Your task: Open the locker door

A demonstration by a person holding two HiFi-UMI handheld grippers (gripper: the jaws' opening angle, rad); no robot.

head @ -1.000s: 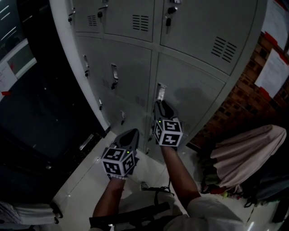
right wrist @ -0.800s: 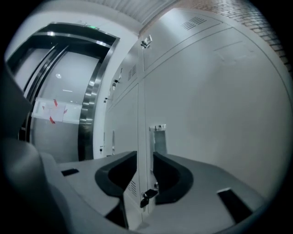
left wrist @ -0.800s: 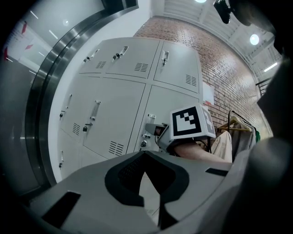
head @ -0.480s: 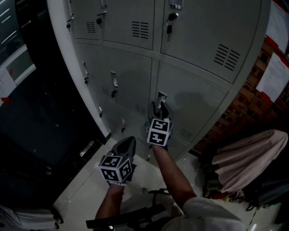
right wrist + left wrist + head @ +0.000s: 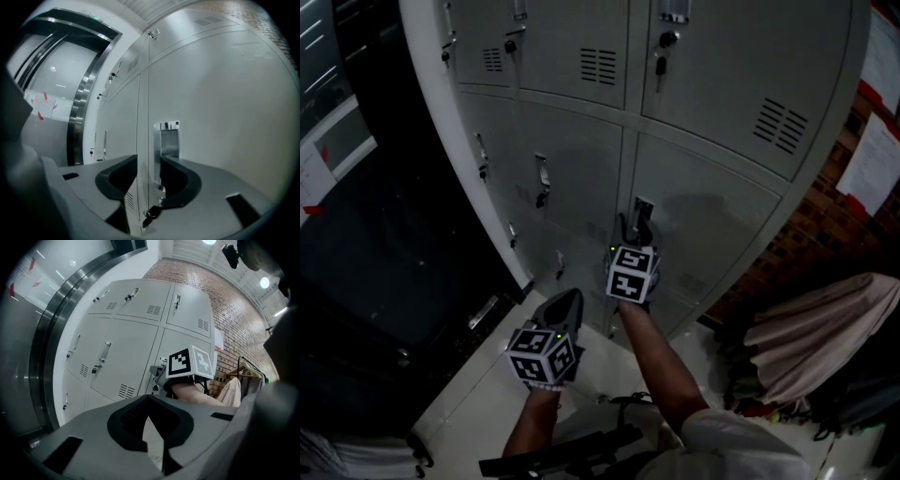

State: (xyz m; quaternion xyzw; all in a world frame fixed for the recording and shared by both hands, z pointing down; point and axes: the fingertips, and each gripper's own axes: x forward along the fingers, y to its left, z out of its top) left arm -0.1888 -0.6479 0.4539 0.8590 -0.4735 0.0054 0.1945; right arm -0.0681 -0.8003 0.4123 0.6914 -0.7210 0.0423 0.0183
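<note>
1. Locker door is shut, in the middle row on the right.
2. Right gripper has just been opening wide to fit around the handle. The handle's edge is between its jaws, not squeezed.
3. Left gripper waits low, pinched together and empty.

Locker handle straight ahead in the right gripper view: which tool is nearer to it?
Right. The right tool is at the handle; its jaws have just been opening, the handle's edge between them, ungripped. The left tool hangs lower, back from the lockers.

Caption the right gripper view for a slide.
Right gripper, jaws just opened, with the left edge of the handle on the closed locker door between them.
</note>
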